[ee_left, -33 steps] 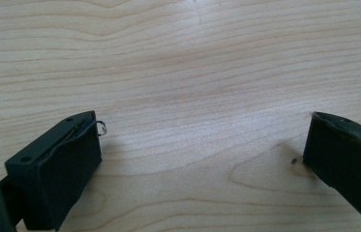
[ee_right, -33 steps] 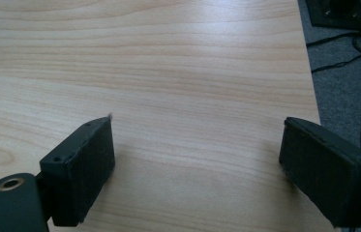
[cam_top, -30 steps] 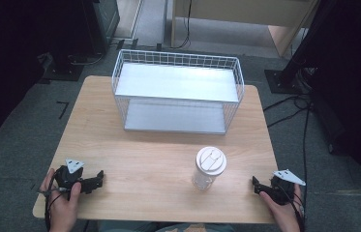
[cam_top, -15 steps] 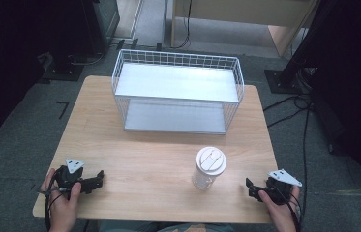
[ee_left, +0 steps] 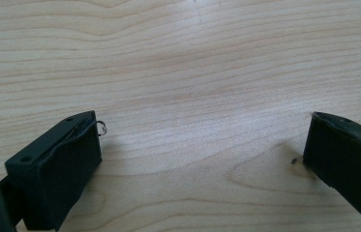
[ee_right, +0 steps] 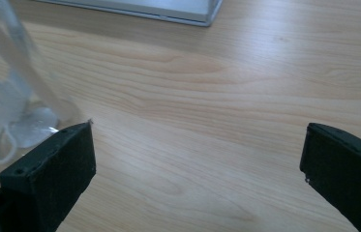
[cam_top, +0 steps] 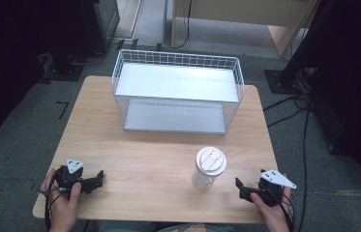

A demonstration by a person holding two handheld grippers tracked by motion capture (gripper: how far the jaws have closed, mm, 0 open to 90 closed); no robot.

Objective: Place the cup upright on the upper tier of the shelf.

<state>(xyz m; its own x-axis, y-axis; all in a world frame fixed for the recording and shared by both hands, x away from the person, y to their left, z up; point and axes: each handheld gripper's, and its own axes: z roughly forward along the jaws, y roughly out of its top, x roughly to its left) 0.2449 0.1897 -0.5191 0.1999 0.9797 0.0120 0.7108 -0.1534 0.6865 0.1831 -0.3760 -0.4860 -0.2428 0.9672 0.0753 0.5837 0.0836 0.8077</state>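
A: Changes? 
B: Right gripper (cam_top: 242, 189) moved in toward the clear cup (cam_top: 209, 169), jaws just opened wide, nothing between. Left gripper (cam_top: 98, 179) unmoved, wide, empty.
A: Cup? 
B: Front right of table (cam_top: 158, 159), before the wire basket (cam_top: 178, 92). Its top is cut off in right gripper view.

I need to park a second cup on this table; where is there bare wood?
The widest free patch lies between the left gripper and the clear cup, in front of the wire basket. Narrow strips run along both basket ends. It is tightest between the cup and the right gripper.
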